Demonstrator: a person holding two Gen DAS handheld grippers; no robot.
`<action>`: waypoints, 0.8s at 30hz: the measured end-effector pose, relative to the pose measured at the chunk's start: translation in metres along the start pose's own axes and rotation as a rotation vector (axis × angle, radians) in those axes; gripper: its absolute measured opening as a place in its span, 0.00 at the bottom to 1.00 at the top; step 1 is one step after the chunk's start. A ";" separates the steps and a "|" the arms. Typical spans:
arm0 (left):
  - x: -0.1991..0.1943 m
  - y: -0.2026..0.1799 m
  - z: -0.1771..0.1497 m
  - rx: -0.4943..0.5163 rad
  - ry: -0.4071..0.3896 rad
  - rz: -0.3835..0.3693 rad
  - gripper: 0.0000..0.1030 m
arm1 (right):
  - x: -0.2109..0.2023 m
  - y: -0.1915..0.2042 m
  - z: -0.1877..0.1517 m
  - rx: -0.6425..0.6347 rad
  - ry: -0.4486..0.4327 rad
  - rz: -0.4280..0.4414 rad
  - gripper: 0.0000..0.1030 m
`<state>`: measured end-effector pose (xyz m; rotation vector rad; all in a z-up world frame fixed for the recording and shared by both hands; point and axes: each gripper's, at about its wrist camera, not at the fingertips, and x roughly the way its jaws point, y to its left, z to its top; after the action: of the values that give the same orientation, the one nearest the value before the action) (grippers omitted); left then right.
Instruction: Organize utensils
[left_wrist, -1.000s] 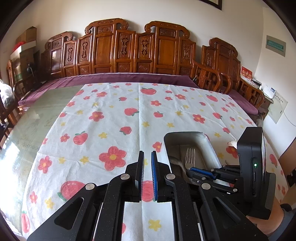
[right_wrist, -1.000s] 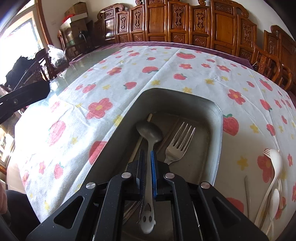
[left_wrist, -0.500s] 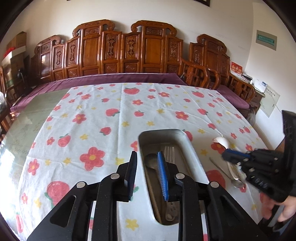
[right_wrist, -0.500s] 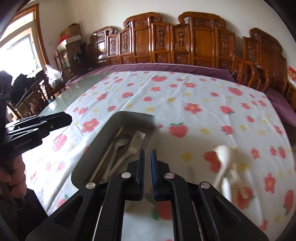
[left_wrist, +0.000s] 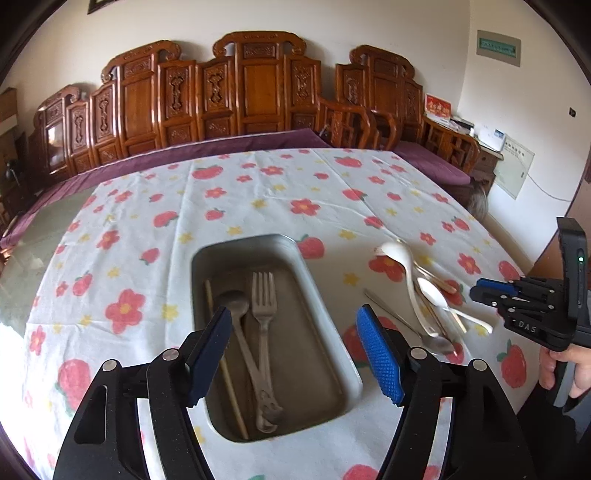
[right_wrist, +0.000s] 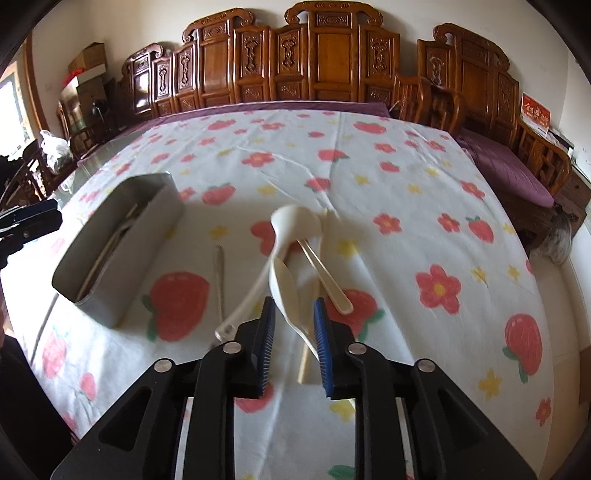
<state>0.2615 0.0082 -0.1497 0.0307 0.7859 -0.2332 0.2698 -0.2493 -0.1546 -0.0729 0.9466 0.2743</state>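
A grey metal tray (left_wrist: 328, 314) (right_wrist: 147, 221) lies on the flowered tablecloth. It holds a metal fork (left_wrist: 263, 295), a metal spoon (left_wrist: 233, 301) and a wooden chopstick (left_wrist: 221, 354). My left gripper (left_wrist: 293, 350) is wide open and empty above the tray's near end. A pile of loose utensils lies right of the tray: a large white spoon (right_wrist: 291, 225) (left_wrist: 397, 253), a smaller white spoon (right_wrist: 282, 282), a wooden chopstick (right_wrist: 314, 314) and a thin metal rod (right_wrist: 219, 277). My right gripper (right_wrist: 294, 339) is open above the small white spoon's handle, holding nothing.
Carved wooden chairs (left_wrist: 255, 85) line the table's far side. The table edge (right_wrist: 565, 295) drops off to the right. The left gripper shows at the left edge of the right wrist view (right_wrist: 26, 221); the right gripper shows at the right of the left wrist view (left_wrist: 524, 299).
My right gripper let go of the metal spoon in the tray, swung right to the loose pile and opened. My left gripper opened wide and moved over the tray.
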 end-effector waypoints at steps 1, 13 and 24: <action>0.001 -0.004 -0.001 0.005 0.002 -0.004 0.69 | 0.003 -0.002 -0.003 -0.001 0.008 -0.004 0.29; 0.000 -0.050 -0.017 0.090 -0.002 -0.043 0.69 | 0.039 -0.007 -0.023 -0.009 0.087 -0.022 0.30; 0.003 -0.080 -0.033 0.121 0.015 -0.041 0.69 | 0.030 -0.007 -0.023 -0.008 0.059 0.067 0.04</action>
<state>0.2231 -0.0663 -0.1706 0.1309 0.7873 -0.3199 0.2703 -0.2543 -0.1931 -0.0569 1.0074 0.3390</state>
